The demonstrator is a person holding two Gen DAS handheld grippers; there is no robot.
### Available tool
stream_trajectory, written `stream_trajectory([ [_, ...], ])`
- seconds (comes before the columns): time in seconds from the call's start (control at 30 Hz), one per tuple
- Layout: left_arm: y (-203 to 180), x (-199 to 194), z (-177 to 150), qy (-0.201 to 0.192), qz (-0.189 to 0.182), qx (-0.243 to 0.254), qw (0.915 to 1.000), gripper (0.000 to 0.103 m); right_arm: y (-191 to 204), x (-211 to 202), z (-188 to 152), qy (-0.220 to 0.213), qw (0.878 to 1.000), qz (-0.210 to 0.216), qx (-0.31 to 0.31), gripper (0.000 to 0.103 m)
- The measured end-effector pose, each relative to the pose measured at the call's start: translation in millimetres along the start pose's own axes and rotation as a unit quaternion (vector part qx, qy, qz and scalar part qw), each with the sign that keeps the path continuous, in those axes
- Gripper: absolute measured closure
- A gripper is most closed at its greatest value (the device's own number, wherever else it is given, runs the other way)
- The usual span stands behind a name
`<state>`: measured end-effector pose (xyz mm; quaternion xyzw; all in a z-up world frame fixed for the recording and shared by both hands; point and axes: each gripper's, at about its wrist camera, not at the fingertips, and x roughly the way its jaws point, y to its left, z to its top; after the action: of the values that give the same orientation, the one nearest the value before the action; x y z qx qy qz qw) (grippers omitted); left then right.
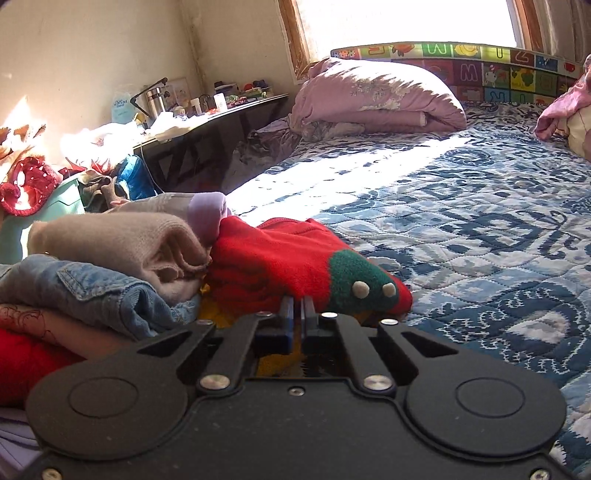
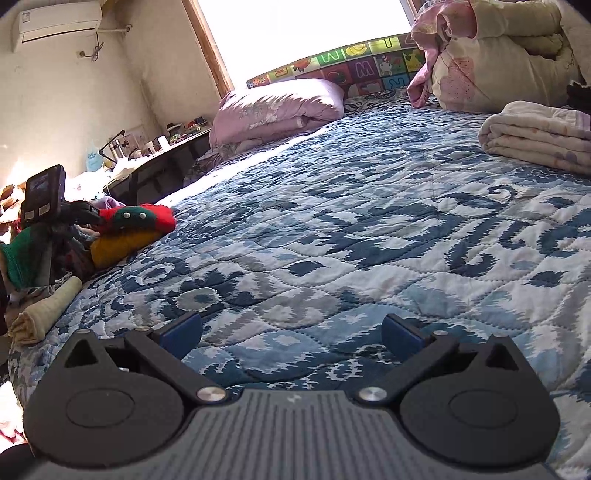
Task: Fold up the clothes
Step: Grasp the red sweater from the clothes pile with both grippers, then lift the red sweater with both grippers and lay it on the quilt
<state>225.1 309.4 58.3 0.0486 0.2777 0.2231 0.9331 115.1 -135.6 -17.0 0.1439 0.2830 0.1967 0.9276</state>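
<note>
Dead ahead of the left gripper (image 1: 298,301), left wrist view: blue fingers (image 1: 287,308) pressed together, pinched on the near edge of the red garment (image 1: 273,258) with green patch and pale studs. Sitting on something yellow (image 1: 221,314) on the blue-white quilt (image 1: 480,240). Left of the tips: beige knit (image 1: 118,240) stacked over denim (image 1: 92,288), more red cloth lower left. Lilac piece (image 1: 207,214) just behind the beige. Far ahead: folded pink duvet (image 1: 376,99), alphabet mat (image 1: 498,70) under the window; cluttered black desk (image 1: 221,110) ahead-left

Right wrist view: right gripper (image 2: 291,332) spread wide, blue pads (image 2: 183,332) well apart, nothing between them, bare quilt (image 2: 369,221) under and ahead. Far left of the tips: left gripper (image 2: 85,214) closed on the same red garment (image 2: 147,218), yellow piece (image 2: 122,243) below it, at the bed's left edge. Rolled cream cloth (image 2: 48,310) near-left. Folded cream blanket (image 2: 535,136) ahead-right, bundled bedding (image 2: 498,55) behind it. AC unit (image 2: 55,22) high on the left wall
</note>
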Motion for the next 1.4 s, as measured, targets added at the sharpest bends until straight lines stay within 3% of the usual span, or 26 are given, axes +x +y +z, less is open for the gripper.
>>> stream_trajectory([
  [0.17,-33,-59,-6,-0.015,-0.071,0.021,0.9972,0.103,-7,-9,5,-0.014,1.0,0.0,0.011,0.0],
  [0.3,-67,-117,-18,-0.021,-0.15,0.011,0.9885,0.103,-16,-15,8,-0.02,0.999,0.001,0.03,0.0],
  [0.5,-129,-199,-55,0.002,-0.264,-0.011,0.9644,0.103,-37,-26,11,-0.03,0.997,0.001,0.074,0.0],
  [0.67,-146,-271,-106,0.026,-0.342,-0.026,0.9391,0.103,-50,-37,10,-0.034,0.994,0.009,0.102,0.0],
  [0.83,-133,-321,-149,0.059,-0.38,-0.017,0.923,0.103,-52,-52,4,-0.027,0.993,0.042,0.108,0.0],
  [0.9,-118,-324,-162,0.076,-0.383,-0.029,0.92,0.103,-53,-58,1,-0.025,0.992,0.056,0.111,0.0],
  [1.0,-96,-326,-173,0.084,-0.377,-0.048,0.921,0.103,-55,-67,-2,-0.02,0.99,0.076,0.114,0.001],
  [1.17,-69,-321,-185,0.103,-0.363,-0.081,0.9227,0.103,-39,-64,-9,0.002,0.989,0.113,0.096,0.013],
  [1.27,-51,-316,-197,0.119,-0.36,-0.128,0.9163,0.102,-27,-54,-15,0.021,0.988,0.128,0.083,0.014],
  [1.3,-48,-313,-200,0.126,-0.354,-0.141,0.9161,0.093,-24,-51,-15,0.024,0.988,0.132,0.08,0.014],
  [1.4,-43,-299,-208,0.15,-0.332,-0.178,0.914,0.04,-17,-44,-15,0.033,0.987,0.141,0.07,0.014],
])
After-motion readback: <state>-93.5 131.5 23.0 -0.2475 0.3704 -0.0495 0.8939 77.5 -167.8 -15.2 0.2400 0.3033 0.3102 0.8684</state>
